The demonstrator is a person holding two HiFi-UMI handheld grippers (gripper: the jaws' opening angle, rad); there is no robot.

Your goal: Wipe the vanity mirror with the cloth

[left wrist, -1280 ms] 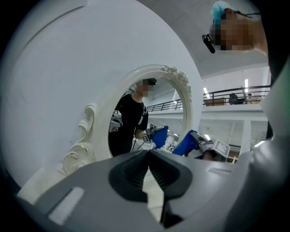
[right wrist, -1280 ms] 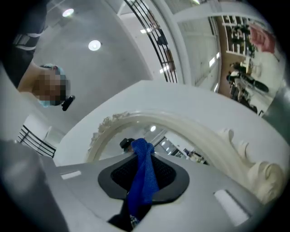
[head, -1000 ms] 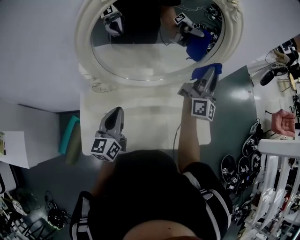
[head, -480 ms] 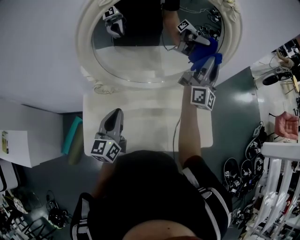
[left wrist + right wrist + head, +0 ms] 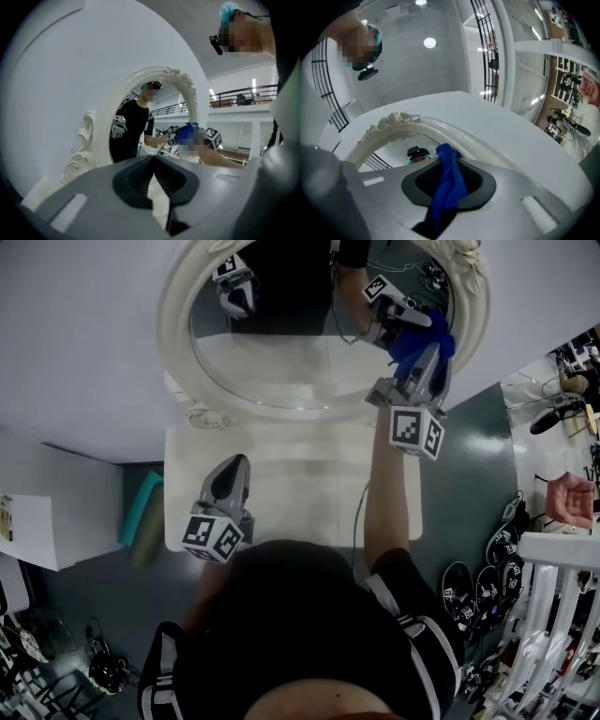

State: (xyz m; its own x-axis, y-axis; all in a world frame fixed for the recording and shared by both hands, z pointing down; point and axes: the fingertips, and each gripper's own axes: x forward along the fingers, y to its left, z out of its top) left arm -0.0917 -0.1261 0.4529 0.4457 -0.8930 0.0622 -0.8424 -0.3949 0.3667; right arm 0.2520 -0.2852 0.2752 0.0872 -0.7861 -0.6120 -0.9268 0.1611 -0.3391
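Nearest, our left tongs (image 5: pixel 232 472) hang clenched, empty, over the bench (image 5: pixel 300 486). Beyond, our right tongs (image 5: pixel 430 360) grip the blue cloth (image 5: pixel 418 340) at the right edge of the vanity mirror (image 5: pixel 291 357); we judge that pushing hard there could tip it, or drag the cloth loose.

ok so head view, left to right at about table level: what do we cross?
Teal object → left gripper, jaws together on nothing → right gripper, shut on the blue cloth → pink object.
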